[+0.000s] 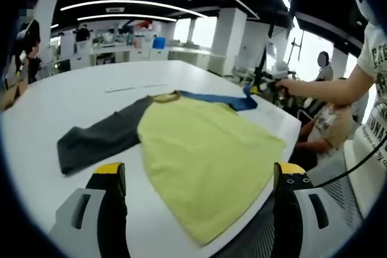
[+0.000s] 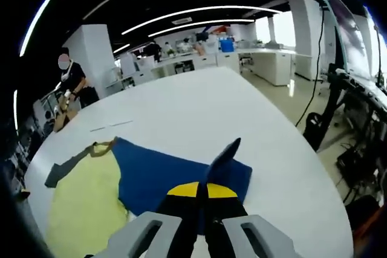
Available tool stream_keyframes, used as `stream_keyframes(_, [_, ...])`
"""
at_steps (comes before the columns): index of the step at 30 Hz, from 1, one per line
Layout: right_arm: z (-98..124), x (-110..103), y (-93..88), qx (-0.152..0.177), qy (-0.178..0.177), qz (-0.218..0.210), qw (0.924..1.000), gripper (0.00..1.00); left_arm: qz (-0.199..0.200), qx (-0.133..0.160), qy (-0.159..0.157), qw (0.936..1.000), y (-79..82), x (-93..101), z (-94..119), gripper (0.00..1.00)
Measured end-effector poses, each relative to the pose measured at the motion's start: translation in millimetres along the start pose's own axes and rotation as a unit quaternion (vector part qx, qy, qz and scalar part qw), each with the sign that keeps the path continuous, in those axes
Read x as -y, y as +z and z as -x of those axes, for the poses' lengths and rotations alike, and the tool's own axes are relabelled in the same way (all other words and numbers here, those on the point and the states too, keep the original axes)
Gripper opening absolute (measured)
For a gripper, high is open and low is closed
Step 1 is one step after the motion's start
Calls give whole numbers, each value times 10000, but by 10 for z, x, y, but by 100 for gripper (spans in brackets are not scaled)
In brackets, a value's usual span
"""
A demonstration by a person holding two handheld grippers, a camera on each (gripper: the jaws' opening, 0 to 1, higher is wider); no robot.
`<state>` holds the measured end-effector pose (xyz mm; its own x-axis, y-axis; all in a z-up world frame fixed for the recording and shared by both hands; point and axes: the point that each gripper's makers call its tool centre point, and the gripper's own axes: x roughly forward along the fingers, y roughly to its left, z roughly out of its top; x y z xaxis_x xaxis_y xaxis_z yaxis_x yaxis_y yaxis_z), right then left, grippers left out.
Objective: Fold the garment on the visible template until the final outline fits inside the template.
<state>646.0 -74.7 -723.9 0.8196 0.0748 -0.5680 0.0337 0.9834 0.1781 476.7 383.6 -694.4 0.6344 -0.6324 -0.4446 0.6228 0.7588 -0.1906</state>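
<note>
A garment lies flat on the white table [image 1: 72, 101]. It has a yellow body [image 1: 199, 149], a dark grey sleeve [image 1: 100, 140] and a blue sleeve [image 1: 214, 98]. My left gripper [image 1: 199, 179] hovers open over the yellow hem near the table's edge, touching nothing. In the left gripper view my right gripper [image 1: 266, 89] holds the end of the blue sleeve at the far right. In the right gripper view it [image 2: 202, 190] is shut on the blue sleeve's cuff [image 2: 224, 155], which stands up from the spread blue cloth [image 2: 163, 176]. The yellow body [image 2: 84, 203] and the grey sleeve [image 2: 63, 170] lie to its left.
Thin pale marks [image 1: 127, 87] lie on the table beyond the collar. A person's arm [image 1: 326, 89] reaches in from the right, and a mesh chair [image 1: 341, 197] stands by the near table edge. A person [image 2: 72, 83] stands far left. Stands and cables [image 2: 338, 101] flank the table's right side.
</note>
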Motion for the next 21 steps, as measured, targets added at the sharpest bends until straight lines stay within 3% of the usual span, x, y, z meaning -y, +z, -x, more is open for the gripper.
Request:
stream_keyframes(2, [45,-142,-16,-12,55,53,10000,0,4,10,8,10000,-2,-4,3,99])
stream_keyframes(14, [-118,-527,-15,-175,429,258,9986,0,9,0,19,10000,9,47,12,99])
stream_keyframes(21, [-89,-889,-5,-195,643,348,9971,0,10,12,23,10000,49,108,18,99])
